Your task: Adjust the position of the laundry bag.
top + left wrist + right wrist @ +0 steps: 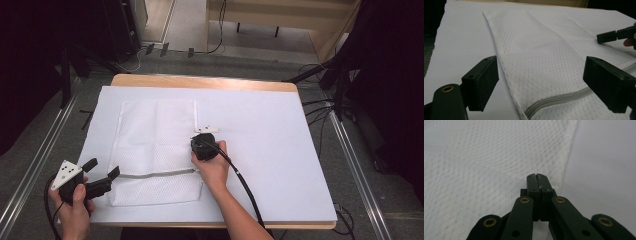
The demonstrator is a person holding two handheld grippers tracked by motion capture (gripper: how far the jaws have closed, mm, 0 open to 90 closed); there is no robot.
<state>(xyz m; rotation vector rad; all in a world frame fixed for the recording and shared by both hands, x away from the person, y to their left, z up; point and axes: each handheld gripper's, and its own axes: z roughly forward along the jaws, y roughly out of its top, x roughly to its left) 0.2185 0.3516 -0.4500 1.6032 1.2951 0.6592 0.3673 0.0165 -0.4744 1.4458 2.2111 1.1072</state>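
High view gives me a white mesh laundry bag (pixel 155 150) lying flat left of centre on the white table (pixel 270 150), grey zipper (pixel 157 174) near its lower edge. My left gripper (pixel 102 181) gapes wide at lower left. Right gripper view adds the closed right gripper (pixel 537 177) at the bag's edge; whether it pinches mesh, I cannot tell.

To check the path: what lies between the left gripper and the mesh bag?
Only bare white table cover, seen in the high view, between left gripper and mesh bag.

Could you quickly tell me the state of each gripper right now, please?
Left gripper: open, holding nothing.
Right gripper: closed over the white mesh bag; a pinch on it cannot be told.
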